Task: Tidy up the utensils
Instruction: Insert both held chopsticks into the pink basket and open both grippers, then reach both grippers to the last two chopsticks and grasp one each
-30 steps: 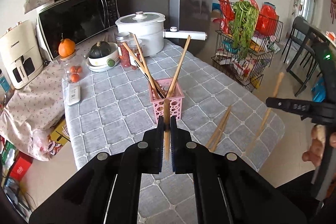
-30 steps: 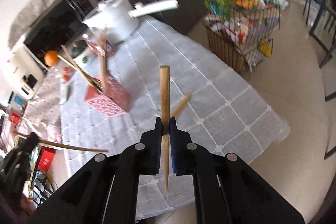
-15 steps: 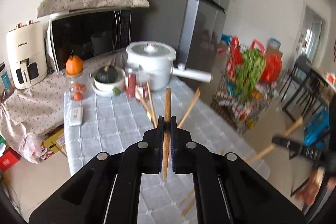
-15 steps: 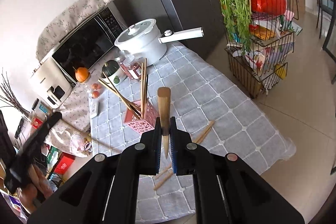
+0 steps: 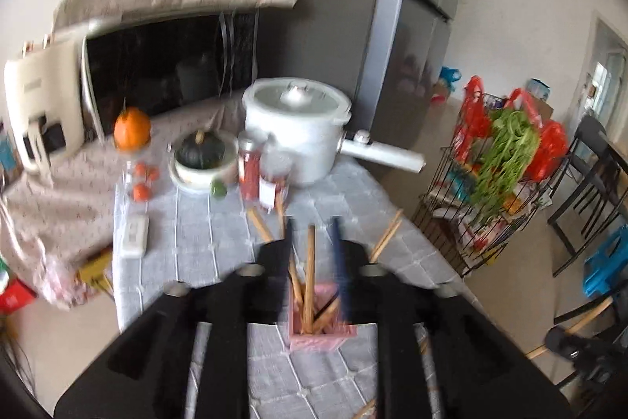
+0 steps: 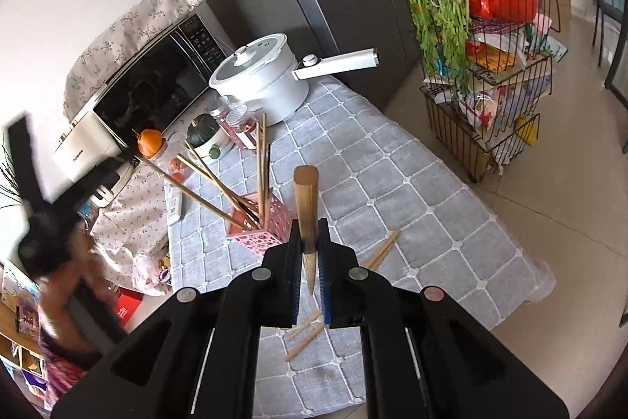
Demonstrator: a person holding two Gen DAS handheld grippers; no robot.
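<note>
Left gripper [image 5: 312, 222]: we are opening the jaws; chopstick [image 5: 310, 262] standing free between them, in basket [image 5: 322, 334].
Right gripper [image 6: 309, 226]: we are clenching a stick [image 6: 307, 218], pointing toward 12 o'clock.

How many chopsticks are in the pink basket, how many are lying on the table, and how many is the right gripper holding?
Chopsticks standing in the pink basket: 5
Chopsticks lying on the table: 4
Chopstick held in the right gripper: 1
Total: 10 chopsticks in view
</note>
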